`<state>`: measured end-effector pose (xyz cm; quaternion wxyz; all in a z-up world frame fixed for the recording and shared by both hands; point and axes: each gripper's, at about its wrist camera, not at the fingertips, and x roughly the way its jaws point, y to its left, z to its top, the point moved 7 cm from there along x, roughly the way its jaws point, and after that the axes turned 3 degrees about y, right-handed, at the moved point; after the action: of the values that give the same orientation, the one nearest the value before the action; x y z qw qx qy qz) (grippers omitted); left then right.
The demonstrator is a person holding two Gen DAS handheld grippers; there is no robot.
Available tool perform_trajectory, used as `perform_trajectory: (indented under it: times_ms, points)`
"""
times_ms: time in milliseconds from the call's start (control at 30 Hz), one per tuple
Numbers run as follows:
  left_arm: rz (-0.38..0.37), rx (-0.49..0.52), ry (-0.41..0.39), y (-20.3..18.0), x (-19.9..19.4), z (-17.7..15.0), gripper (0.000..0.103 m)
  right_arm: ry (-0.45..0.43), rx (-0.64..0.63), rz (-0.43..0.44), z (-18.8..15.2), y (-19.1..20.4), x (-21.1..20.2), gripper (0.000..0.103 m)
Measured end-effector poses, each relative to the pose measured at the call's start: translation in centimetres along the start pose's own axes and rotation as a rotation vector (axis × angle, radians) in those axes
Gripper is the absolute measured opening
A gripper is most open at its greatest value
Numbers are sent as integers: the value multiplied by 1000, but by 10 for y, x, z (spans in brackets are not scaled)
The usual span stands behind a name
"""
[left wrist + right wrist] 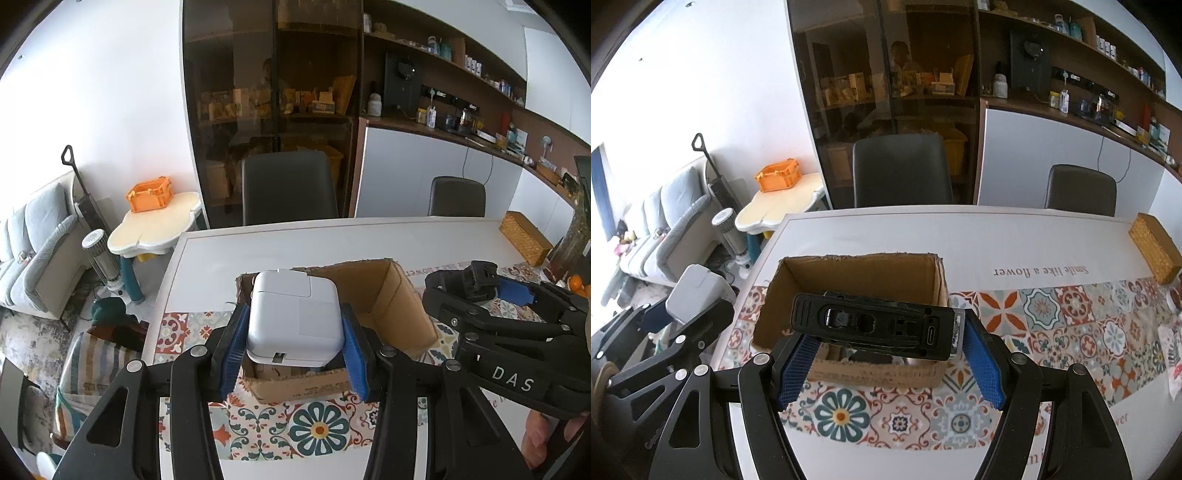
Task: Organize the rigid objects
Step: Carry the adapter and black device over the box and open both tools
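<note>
I am holding a stiff, smooth white charger by its flat sides in the left claw, and a rigid black device endwise in the right claw, both over the box.

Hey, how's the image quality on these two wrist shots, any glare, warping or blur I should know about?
Left wrist view: strong fisheye bending of the table edge, dark corners, white charger sharp in the left gripper, bright wall washed out. Right wrist view: same curvature, glass cabinet door shows reflections, black device in the right gripper crisp, little detail in its dark areas.
</note>
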<state>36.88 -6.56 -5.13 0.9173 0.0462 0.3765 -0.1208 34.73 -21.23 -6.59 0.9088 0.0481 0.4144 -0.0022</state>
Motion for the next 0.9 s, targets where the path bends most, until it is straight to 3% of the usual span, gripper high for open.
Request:
perform_trajectory:
  times_ms: [400, 700, 900]
  points:
    - [-39, -10, 110, 9, 52, 13, 47, 108, -21, -5, 21, 0, 56, 74]
    - [-42, -16, 219, 14, 87, 3, 47, 224, -29, -7, 19, 0, 97, 74]
    - [-36, -13, 274, 15, 98, -7, 48, 256, -31, -21, 16, -1, 106, 74]
